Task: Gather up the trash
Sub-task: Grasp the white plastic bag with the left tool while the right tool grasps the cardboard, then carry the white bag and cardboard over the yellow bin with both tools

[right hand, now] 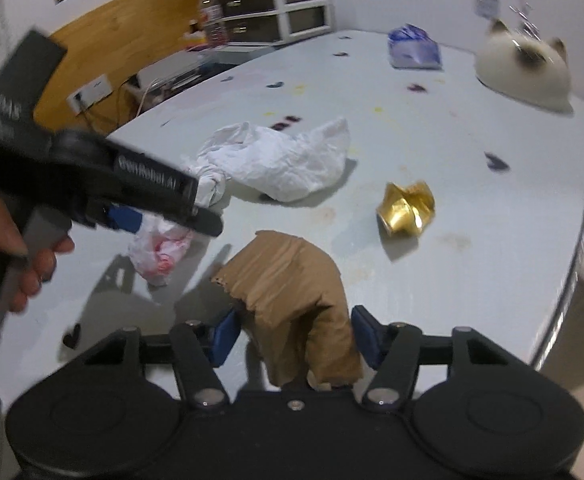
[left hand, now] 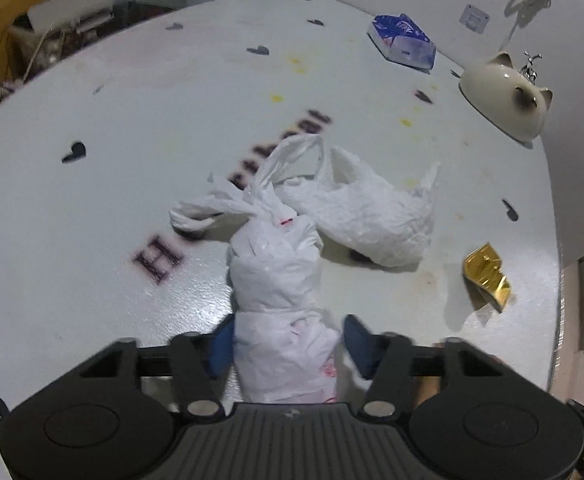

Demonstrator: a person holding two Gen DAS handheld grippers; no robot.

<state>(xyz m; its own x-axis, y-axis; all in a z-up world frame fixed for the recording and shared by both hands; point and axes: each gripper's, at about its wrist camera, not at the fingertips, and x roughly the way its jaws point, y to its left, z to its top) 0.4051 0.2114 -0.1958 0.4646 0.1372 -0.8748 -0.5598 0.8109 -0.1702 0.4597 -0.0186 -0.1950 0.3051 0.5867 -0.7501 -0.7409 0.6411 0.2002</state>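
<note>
A tied white plastic bag (left hand: 276,280) with red print lies on the white table (left hand: 92,208). My left gripper (left hand: 288,340) is open around its near end; the left pad touches it and a thin gap shows at the right pad. In the right wrist view a torn piece of brown cardboard (right hand: 292,280) stands bent between the pads of my right gripper (right hand: 293,332), which is open, with a gap at the left pad. A loose crumpled white bag (left hand: 371,216) lies just beyond the tied one. A crushed gold wrapper (right hand: 405,210) sits to the right.
A blue tissue pack (left hand: 403,42) and a cream cat-shaped ceramic piece (left hand: 503,96) stand at the far right of the table. The table's rounded edge (right hand: 571,280) runs close on the right. A hand (right hand: 20,256) holds the left gripper's handle.
</note>
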